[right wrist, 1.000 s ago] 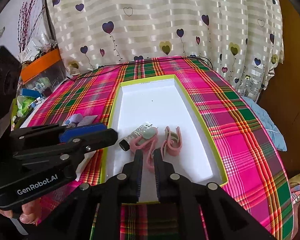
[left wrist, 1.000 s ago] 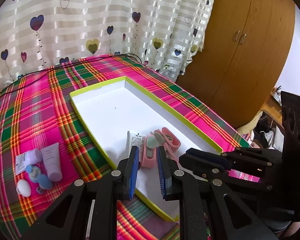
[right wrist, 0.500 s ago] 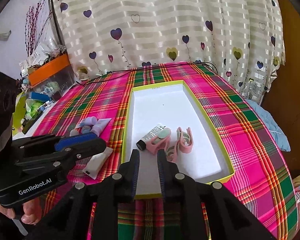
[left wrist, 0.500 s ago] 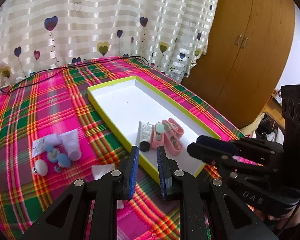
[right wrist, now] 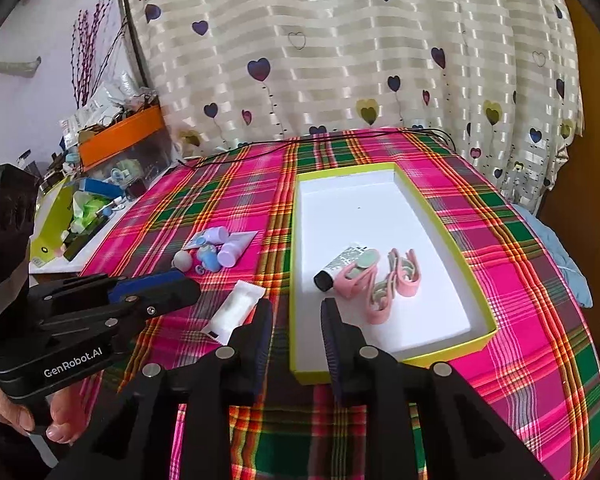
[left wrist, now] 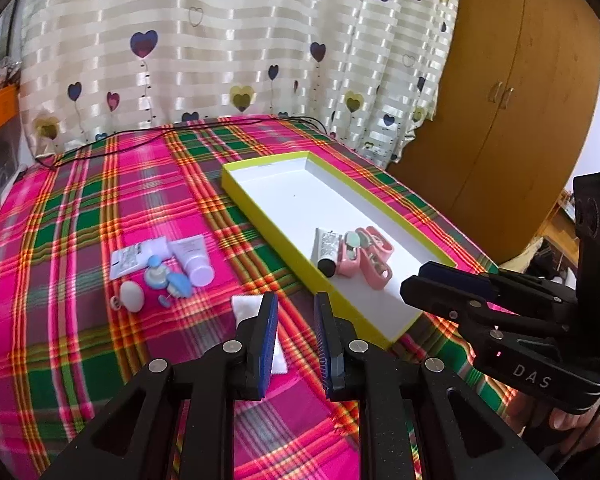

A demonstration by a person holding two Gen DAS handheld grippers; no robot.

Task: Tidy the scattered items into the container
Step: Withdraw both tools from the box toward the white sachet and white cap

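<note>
- Pink clips [right wrist: 374, 286] and a small black-capped tube [right wrist: 340, 266] already lie in the container [right wrist: 452, 240], the shallow white tray with a yellow-green rim, bunched at its near end; the far end is bare
- Left outside on the plaid cloth [left wrist: 80, 240]: a white sachet [right wrist: 236, 310] just beside the tray's left wall, and further left a cluster of a lilac tube [left wrist: 194, 260], a flat packet [left wrist: 130, 262], a white rounded piece [left wrist: 132, 296] and small blue pieces [left wrist: 168, 280]
- By my count roughly half the job is done; the cluster and the sachet remain
- Left gripper [left wrist: 296, 312] hangs over the cloth by the sachet, fingers a modest way apart and empty
- Right gripper [right wrist: 296, 316] hovers at the tray's near left corner; its jaws have just been opening, nothing between them
- Judging by position, the sachet looks the likeliest next pick
</note>
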